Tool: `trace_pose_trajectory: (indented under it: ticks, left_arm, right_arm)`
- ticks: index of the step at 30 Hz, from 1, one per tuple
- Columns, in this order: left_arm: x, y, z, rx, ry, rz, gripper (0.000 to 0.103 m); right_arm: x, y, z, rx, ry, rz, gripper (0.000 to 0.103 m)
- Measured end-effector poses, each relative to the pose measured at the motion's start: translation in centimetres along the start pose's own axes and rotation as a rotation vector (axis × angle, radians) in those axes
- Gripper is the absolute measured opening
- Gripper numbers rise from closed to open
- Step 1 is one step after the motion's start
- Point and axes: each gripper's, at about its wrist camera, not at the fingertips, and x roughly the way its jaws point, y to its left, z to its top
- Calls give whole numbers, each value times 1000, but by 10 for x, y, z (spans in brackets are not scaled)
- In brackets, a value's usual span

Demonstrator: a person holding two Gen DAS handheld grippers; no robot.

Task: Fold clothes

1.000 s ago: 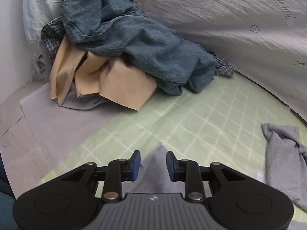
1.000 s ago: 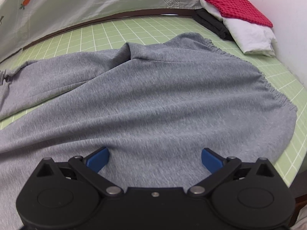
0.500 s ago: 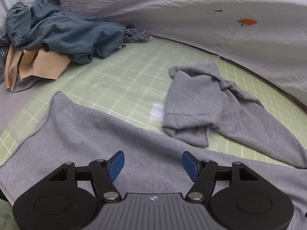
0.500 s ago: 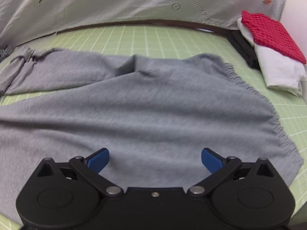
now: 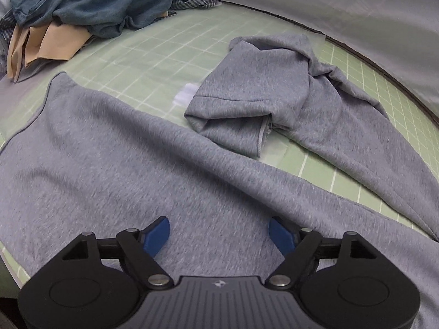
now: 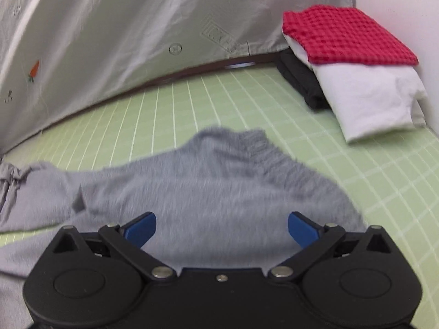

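Note:
Grey sweatpants point(image 5: 115, 164) lie spread on the green grid mat point(image 5: 153, 54). One leg lies flat toward the left. The other leg's end is bunched and folded over point(image 5: 255, 93). My left gripper point(image 5: 219, 233) is open and empty, just above the flat leg. In the right wrist view the ribbed waistband end of the pants point(image 6: 219, 181) lies below my right gripper point(image 6: 222, 227), which is open and empty.
A heap of unfolded clothes, blue denim point(image 5: 90, 2) over beige cloth point(image 5: 52, 44), sits at the mat's far left. A folded stack, red checked point(image 6: 345, 35) on white point(image 6: 367, 101) on black, stands at the far right. A grey printed sheet point(image 6: 123, 41) backs the mat.
My left gripper let go of the leg's corner, opened wide and swung right over the pants. My right gripper stayed open and moved toward the waistband, now facing the folded stack.

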Motion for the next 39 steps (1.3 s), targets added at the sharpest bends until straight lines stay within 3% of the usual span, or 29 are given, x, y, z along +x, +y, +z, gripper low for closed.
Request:
trace_pose_trajectory:
  ticks: [3,8,14,16,21,25,29,32,34,35,39]
  left_arm:
    - [5,-13,0,51,-9,37,89]
    - [12,-21,5,8,-2,64,101]
    - [16,-29,8,-21,-20,79,103]
    - [16,-28,7,-15,-25,75,103]
    - [16,-27,7,-8,-29,70,103]
    - [16,-27,8,5,-34,63,103]
    - [15,-25,5,3,-54,62,103]
    - [15,-23,5,4,-63,61,103]
    - [14,-23,5,5,-70,60,103]
    - [14,-23,4,5,-73,60,103]
    - [13,-22,2,6,-84,59,103]
  right_arm:
    - [24,-26,24,-47,-8,-20,103]
    - [72,-53,57,-92,46,0,102]
    - [112,-50,73,-153,143,101,69]
    - [119,-50,74,-169,157,121,53]
    - [121,-50,93,-237,182,154,34]
    - [118,-71,120,-220,67,11,29]
    - [120,-110,139,23,4,-187,34]
    - [117,-102,135,8,14,-215,60]
    - [108,-87,124,-44,-8,-218,95]
    - [102,-80,117,-57,-16,-225,101]
    - [83,-54,81,-15,9,-148,103]
